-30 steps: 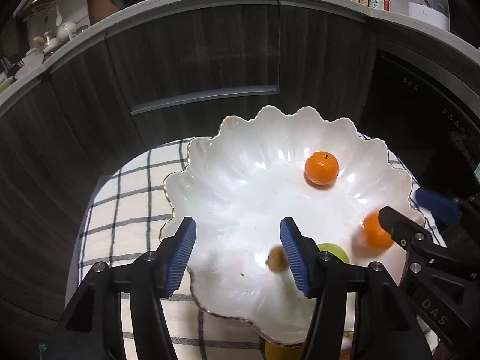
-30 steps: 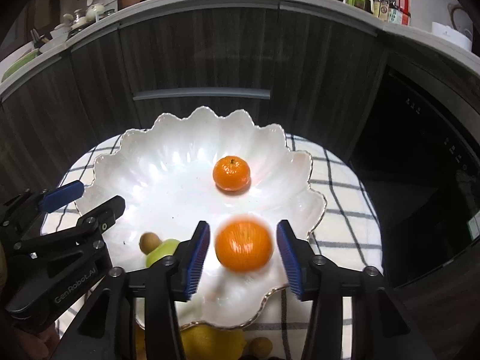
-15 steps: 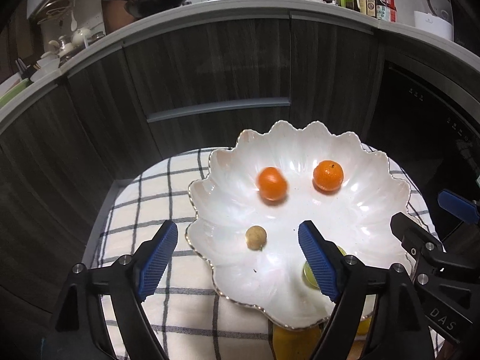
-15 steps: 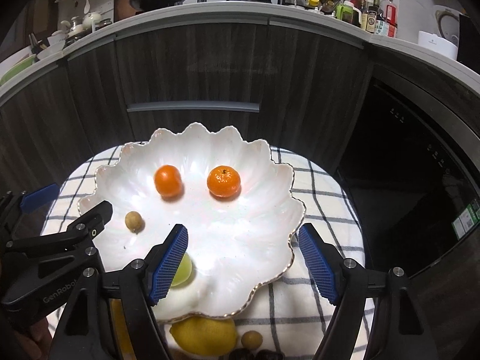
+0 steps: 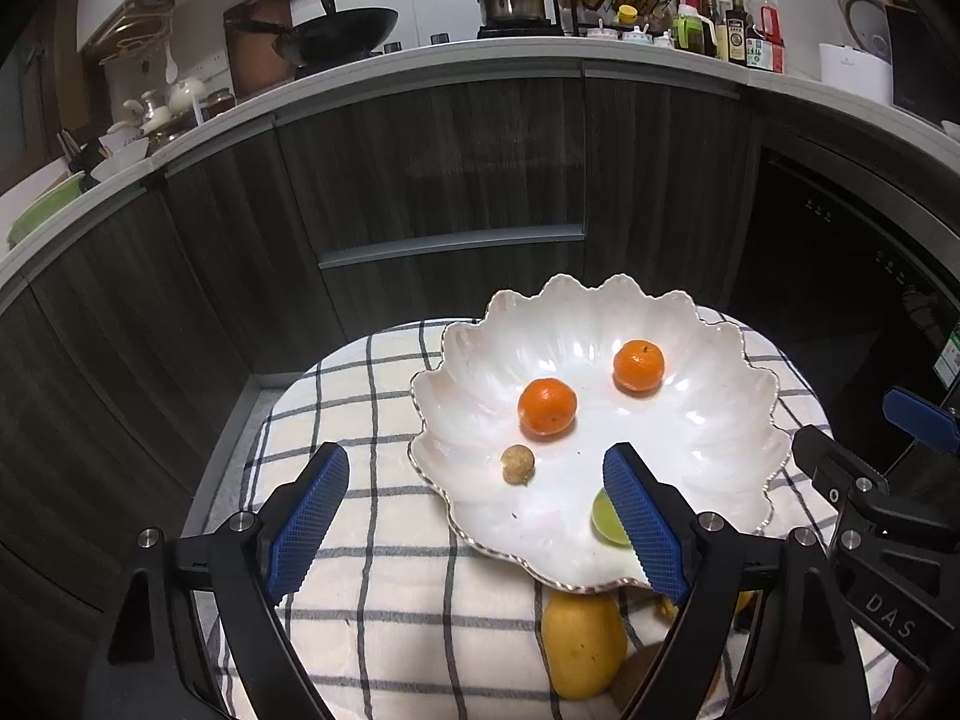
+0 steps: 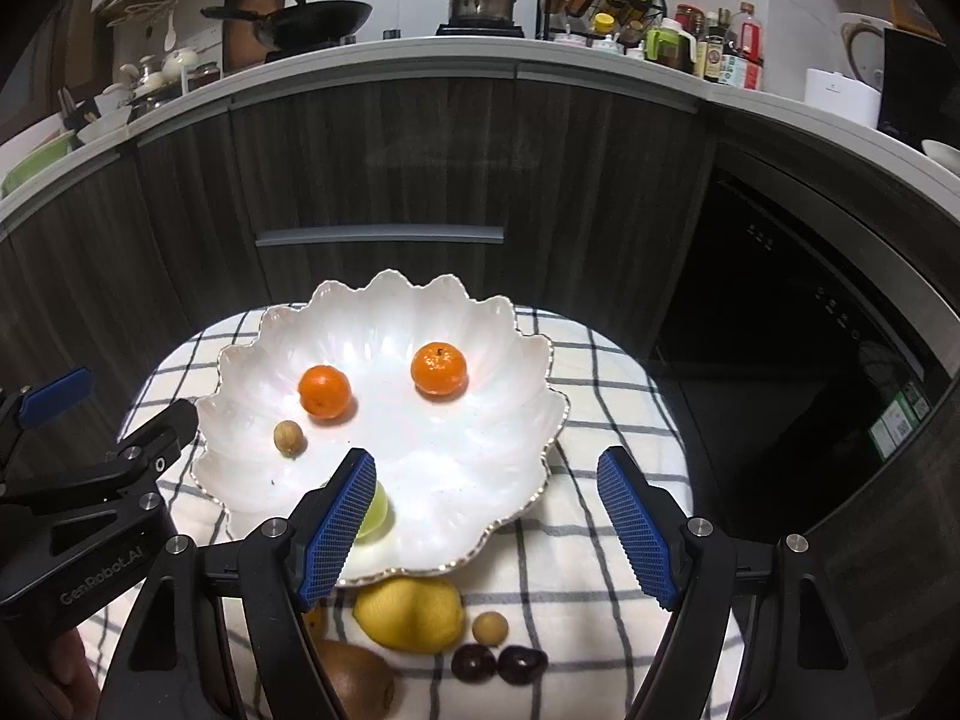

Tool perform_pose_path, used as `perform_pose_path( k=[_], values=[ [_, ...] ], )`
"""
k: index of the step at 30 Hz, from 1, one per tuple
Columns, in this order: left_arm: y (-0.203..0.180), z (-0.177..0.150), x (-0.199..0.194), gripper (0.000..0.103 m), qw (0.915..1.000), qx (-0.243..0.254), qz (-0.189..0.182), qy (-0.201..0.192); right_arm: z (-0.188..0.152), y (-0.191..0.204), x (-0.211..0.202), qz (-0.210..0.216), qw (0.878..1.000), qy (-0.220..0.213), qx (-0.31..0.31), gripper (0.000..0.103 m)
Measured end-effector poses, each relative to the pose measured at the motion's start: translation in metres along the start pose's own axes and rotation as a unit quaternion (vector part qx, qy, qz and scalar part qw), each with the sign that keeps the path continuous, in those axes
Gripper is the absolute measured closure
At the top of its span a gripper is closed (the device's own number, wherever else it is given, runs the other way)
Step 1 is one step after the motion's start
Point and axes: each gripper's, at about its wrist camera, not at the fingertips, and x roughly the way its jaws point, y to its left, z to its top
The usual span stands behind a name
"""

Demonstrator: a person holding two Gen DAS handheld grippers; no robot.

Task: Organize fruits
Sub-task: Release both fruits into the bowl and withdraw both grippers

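Plate: white, glossy, scalloped rim.
Mandarins: two, round; one at 10 o'clock, one at 1.
Left gripper: wide apart, empty.
Right gripper: wide apart, empty.

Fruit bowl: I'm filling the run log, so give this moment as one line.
bowl: two oranges, longan, lime | cloth: lemon, kiwi | left: open | right: open

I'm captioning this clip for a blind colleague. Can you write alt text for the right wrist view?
A white scalloped plate on a checked cloth holds two mandarins, a small brown fruit and a green fruit. The open right gripper hovers above; a lemon lies off the plate.
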Motion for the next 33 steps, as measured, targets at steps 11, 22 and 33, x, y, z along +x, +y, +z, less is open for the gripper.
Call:
perform_pose_path(
  k=[11, 22, 33],
  values=[
    [-0.009, -0.014, -0.029, 0.011, 1.0000, -0.001, 0.005, -0.004, -0.014, -0.015, -0.029, -0.016, 1.000, -0.006, 0.010, 0.020],
    [-0.020, -0.036, -0.034, 0.010, 0.9998, -0.011, 0.010, 0.012, -0.039, -0.027, -0.030, -0.023, 0.999, 0.017, 0.025, 0.020],
    [-0.016, -0.056, -0.018, 0.010, 0.9994, -0.017, 0.001, 0.031, -0.057, -0.019, -0.020, -0.017, 0.999, 0.035, 0.024, 0.020]
  ],
)
